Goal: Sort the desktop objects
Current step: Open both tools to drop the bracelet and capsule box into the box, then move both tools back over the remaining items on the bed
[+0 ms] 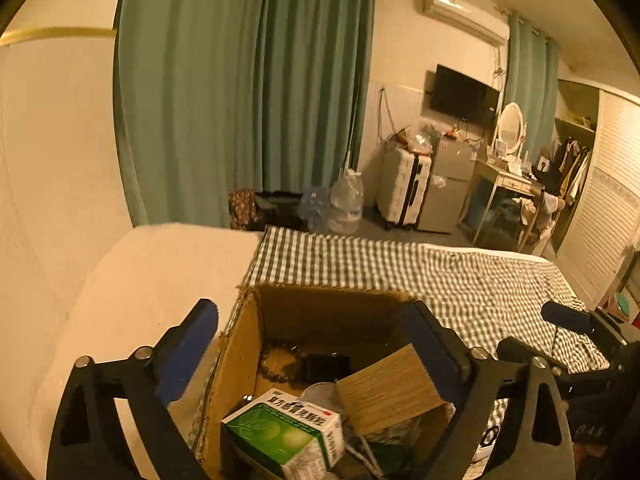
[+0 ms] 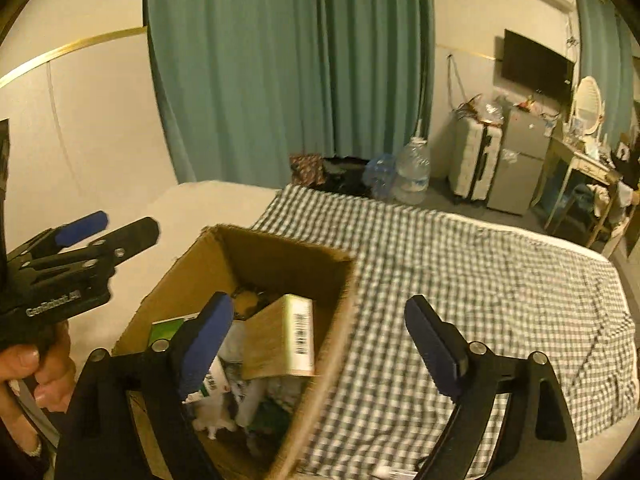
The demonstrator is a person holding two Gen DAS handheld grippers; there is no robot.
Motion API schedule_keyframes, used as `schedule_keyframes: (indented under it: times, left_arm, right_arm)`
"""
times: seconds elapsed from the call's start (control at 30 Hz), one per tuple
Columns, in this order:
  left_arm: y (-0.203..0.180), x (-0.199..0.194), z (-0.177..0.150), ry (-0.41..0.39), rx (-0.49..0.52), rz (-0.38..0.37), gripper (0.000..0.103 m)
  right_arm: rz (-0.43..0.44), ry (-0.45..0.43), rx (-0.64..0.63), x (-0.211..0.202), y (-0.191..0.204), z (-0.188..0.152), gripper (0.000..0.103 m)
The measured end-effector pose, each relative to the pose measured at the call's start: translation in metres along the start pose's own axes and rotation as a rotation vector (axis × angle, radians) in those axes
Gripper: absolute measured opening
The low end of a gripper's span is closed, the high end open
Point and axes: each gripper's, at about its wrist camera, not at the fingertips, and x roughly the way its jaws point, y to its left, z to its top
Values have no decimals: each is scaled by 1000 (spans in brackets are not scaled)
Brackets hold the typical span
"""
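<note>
Below both cameras sits an open cardboard box on a green-and-white checked cloth, and both grippers hang over it with fingers spread wide and nothing between them. From the left wrist view, the left gripper straddles the box, one blue pad outside its left wall and the other over its right rim. That view looks straight into the heap: a green-and-white medicine carton nearest, a tan wood-grain box tilted against the right side, a round metal lid between them, and a string of dark beads beside a small black object at the back. The right wrist view shows what the other hides: the tan box has a pale end panel with a barcode, and white crumpled items lie low in the front corner, too blurred to name. There the right gripper hovers with its left pad over the box and its right pad above the bare cloth. At the left edge a hand grips the left gripper's handle. Beyond the cloth stand water jugs, a pale suitcase and teal curtains.
</note>
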Motion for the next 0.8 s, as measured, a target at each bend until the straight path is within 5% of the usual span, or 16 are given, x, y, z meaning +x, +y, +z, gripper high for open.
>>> schedule_keyframes:
  times: [0.4, 0.8]
  left_arm:
    - [-81, -21, -3, -44, 85, -68, 103]
    - [-178, 24, -53, 134, 169, -234, 103]
  right_arm:
    - [-96, 23, 18, -33, -69, -16, 99]
    - [-92, 153, 127, -17, -162, -87, 99]
